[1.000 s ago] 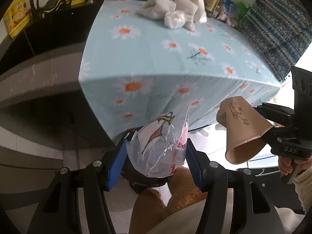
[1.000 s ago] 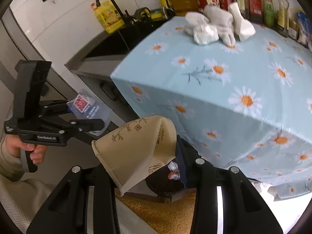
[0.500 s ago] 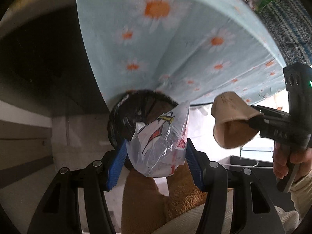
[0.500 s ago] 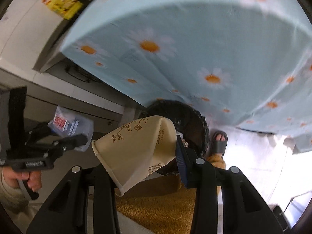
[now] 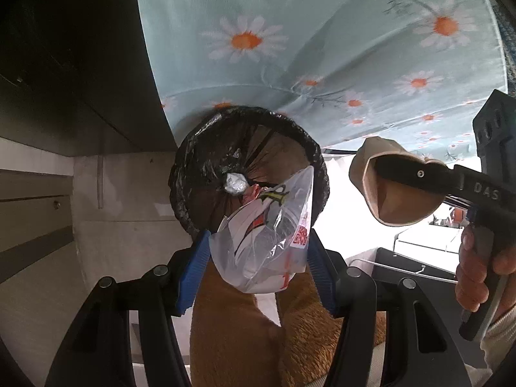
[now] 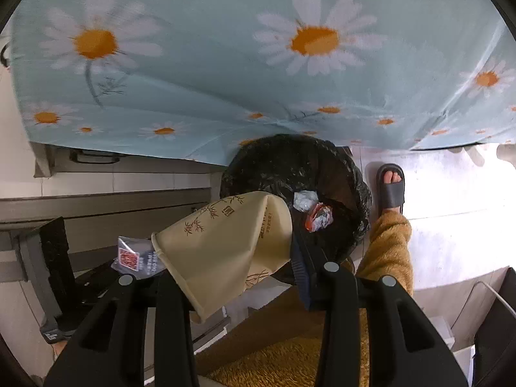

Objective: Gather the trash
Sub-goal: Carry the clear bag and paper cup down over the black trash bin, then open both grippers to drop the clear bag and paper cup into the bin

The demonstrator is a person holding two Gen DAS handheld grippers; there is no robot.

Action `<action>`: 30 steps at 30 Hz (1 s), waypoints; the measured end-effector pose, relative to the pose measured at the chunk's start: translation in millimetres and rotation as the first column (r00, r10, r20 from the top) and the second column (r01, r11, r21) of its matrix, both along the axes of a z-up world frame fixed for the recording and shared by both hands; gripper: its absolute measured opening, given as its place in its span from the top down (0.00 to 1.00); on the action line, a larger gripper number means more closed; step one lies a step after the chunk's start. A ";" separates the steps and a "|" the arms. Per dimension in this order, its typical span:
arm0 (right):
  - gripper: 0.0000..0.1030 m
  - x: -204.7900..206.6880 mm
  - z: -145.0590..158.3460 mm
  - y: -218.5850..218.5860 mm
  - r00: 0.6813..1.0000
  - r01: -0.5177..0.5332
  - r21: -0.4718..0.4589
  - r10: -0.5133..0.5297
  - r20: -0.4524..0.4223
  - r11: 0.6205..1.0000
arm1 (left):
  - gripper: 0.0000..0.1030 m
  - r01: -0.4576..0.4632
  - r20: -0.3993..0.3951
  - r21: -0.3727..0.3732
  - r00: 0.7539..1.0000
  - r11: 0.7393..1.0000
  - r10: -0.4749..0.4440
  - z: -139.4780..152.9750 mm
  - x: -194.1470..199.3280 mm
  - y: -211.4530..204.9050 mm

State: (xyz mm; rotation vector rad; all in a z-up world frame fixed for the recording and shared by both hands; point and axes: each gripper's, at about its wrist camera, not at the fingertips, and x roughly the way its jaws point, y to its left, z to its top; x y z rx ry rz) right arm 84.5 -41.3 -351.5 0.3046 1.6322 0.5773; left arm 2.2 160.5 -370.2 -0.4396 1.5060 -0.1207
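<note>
My left gripper (image 5: 258,258) is shut on a clear plastic wrapper (image 5: 267,238) with red print, held above the near rim of a bin lined with a black bag (image 5: 200,161). The bin holds a crumpled foil ball (image 5: 235,183) and a red scrap. My right gripper (image 6: 225,251) is shut on a squashed tan paper cup (image 6: 222,245), held over the bin's near left rim (image 6: 354,193). The cup and right gripper also show in the left wrist view (image 5: 387,193); the wrapper shows in the right wrist view (image 6: 135,258).
The blue daisy tablecloth (image 5: 322,48) hangs just above and behind the bin. Dark cabinets (image 5: 64,64) stand to the left. My foot in a grey slipper (image 6: 390,187) and my leg in orange fleece (image 6: 387,251) are beside the bin. A dark box (image 5: 403,267) sits at the right.
Both grippers have swung down from the tabletop level to over the bin under the table edge, still holding the wrapper and the cup. The bin's opening is now in full view.
</note>
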 end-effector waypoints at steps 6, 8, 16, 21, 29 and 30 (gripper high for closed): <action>0.61 7.8 -12.5 4.5 0.998 0.043 0.011 -0.043 -0.048 0.999 | 0.45 0.012 -0.021 -0.014 1.000 1.000 -0.013 -12.1 3.0 -5.4; 0.61 10.1 -14.4 3.3 0.997 0.059 0.017 -0.058 -0.054 0.998 | 0.45 0.011 -0.027 -0.030 1.000 0.999 -0.012 -14.6 3.6 -9.0; 0.17 17.9 -20.2 -7.1 0.980 0.165 0.084 -0.154 -0.126 0.983 | 0.24 -0.018 -0.046 -0.012 0.999 1.000 0.018 -16.3 8.0 -10.6; 0.17 20.9 -18.1 -7.6 0.981 0.163 0.084 -0.152 -0.118 0.983 | 0.24 -0.031 -0.056 0.003 0.998 1.000 0.031 -16.2 9.6 -6.9; 0.17 15.8 -12.1 -12.8 0.983 0.158 0.089 -0.148 -0.110 0.983 | 0.24 -0.037 -0.052 0.020 0.998 0.999 0.038 -10.3 7.2 -3.4; 0.17 14.8 -11.0 -13.4 0.983 0.156 0.092 -0.145 -0.110 0.984 | 0.24 -0.038 -0.050 0.020 0.998 0.999 0.039 -8.5 6.8 -4.0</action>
